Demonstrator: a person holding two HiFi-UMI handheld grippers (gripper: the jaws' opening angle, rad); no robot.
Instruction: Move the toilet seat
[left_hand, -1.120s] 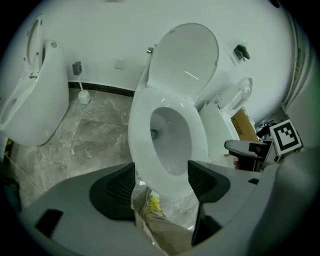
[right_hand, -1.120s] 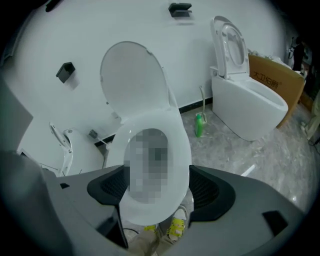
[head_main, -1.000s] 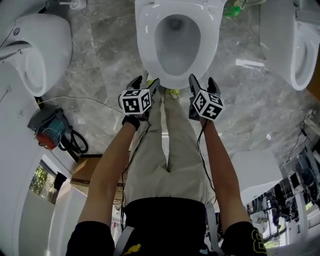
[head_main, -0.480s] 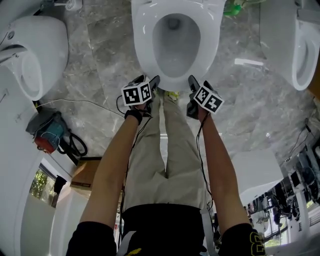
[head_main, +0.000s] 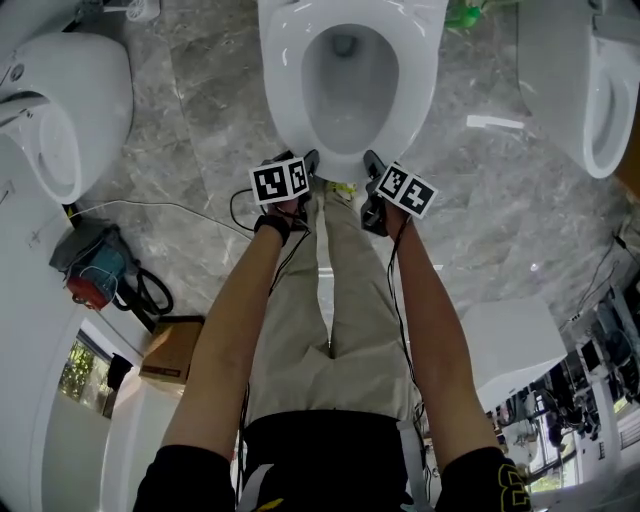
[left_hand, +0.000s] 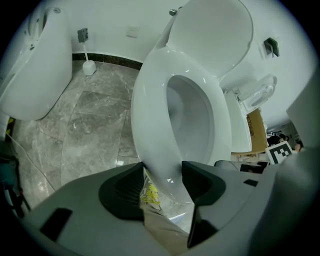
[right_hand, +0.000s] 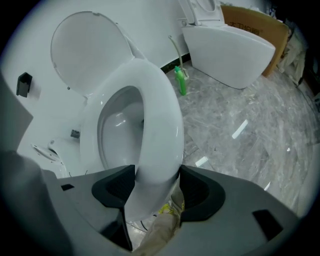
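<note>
The white toilet seat (head_main: 283, 100) lies down on its bowl at the top middle of the head view, with the lid (left_hand: 210, 35) standing up behind. My left gripper (head_main: 308, 165) is at the seat's front rim, left of centre. In the left gripper view the rim (left_hand: 150, 115) runs between the pads and touches both at their tips (left_hand: 162, 172). My right gripper (head_main: 372, 168) holds the front rim right of centre, and the seat (right_hand: 160, 115) fills the gap between its pads (right_hand: 157, 182). Both pairs of jaws have just been closing on the rim.
Other white toilets stand at the left (head_main: 60, 110) and right (head_main: 590, 90). A green bottle (right_hand: 181, 82) and a toilet brush (left_hand: 89, 66) stand by the back wall. A teal and red tool with cable (head_main: 95, 270) and a cardboard box (head_main: 170, 350) lie on the marble floor. The person's legs stand directly before the bowl.
Both grippers have come down and forward from just short of the bowl onto the seat's front rim. Their marker cubes have rolled, and the jaws stand narrower.
</note>
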